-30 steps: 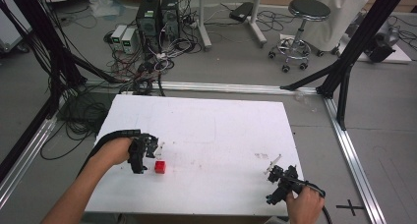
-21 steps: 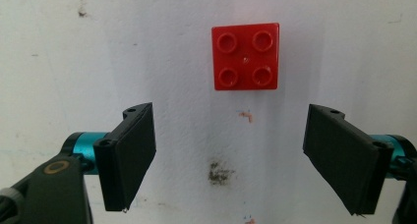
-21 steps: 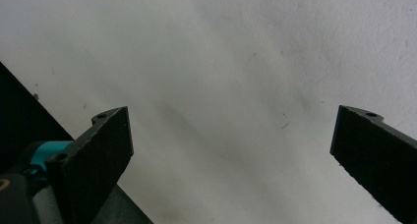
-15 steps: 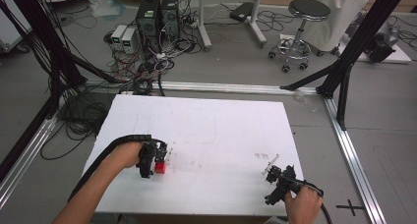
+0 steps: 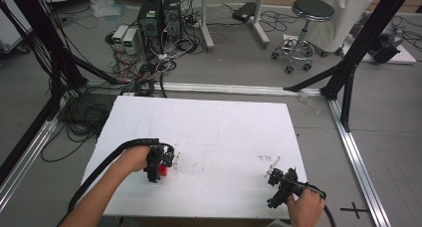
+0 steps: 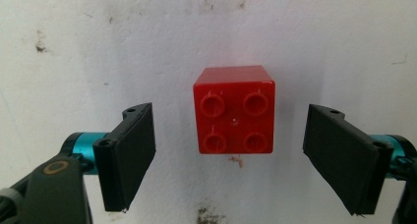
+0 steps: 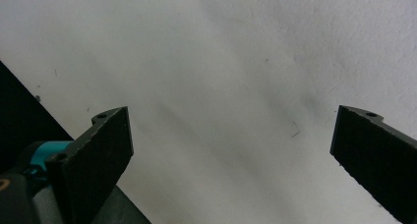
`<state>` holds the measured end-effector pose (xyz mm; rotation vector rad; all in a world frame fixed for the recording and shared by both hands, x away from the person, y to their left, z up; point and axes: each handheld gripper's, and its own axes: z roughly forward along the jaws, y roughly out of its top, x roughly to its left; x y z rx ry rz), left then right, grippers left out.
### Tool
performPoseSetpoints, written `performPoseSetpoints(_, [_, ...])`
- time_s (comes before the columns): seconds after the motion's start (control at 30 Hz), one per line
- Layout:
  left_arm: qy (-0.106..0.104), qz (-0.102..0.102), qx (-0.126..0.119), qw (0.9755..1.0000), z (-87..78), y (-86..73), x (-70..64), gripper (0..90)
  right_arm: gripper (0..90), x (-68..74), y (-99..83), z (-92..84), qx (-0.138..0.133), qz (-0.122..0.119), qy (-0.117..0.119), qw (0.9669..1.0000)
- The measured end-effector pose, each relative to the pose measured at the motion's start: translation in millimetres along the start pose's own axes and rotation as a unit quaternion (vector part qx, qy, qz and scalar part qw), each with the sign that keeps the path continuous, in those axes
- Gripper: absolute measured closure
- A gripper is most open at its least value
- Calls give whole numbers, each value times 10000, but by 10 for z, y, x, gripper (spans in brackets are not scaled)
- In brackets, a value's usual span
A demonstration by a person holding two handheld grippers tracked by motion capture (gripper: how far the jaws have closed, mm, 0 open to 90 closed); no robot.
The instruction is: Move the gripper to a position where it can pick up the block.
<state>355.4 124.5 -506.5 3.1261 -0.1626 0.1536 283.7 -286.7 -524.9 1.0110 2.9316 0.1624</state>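
The left tool point(image 6: 228, 155) hangs spread over the red brick point(image 6: 234, 109), which sits studs-up on the table point(image 5: 224, 132) between its jaws, untouched. Likely a grasp approach: lower, then pinch. The right tool point(image 5: 279, 179), also spread, holds nothing.

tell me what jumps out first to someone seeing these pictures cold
The red four-stud building brick stands out against the white table, lying on its near left part. The left gripper hangs right over it, jaws open on either side and not touching it. The right gripper sits near the table's front right corner, jaws open with nothing between them.
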Motion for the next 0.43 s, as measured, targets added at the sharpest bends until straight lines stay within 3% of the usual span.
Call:
performPoseSetpoints(0.17, [-83, -10, 22, 10000, 41, 12, 4, 203, 16, 4, 8, 1, 5, -9, -5, 10000])
performPoseSetpoints(0.43, [-34, -35, -61, 10000, 19, -2, -3, 202, 16, 10, 17, 4, 1, -27, -16, 10000])
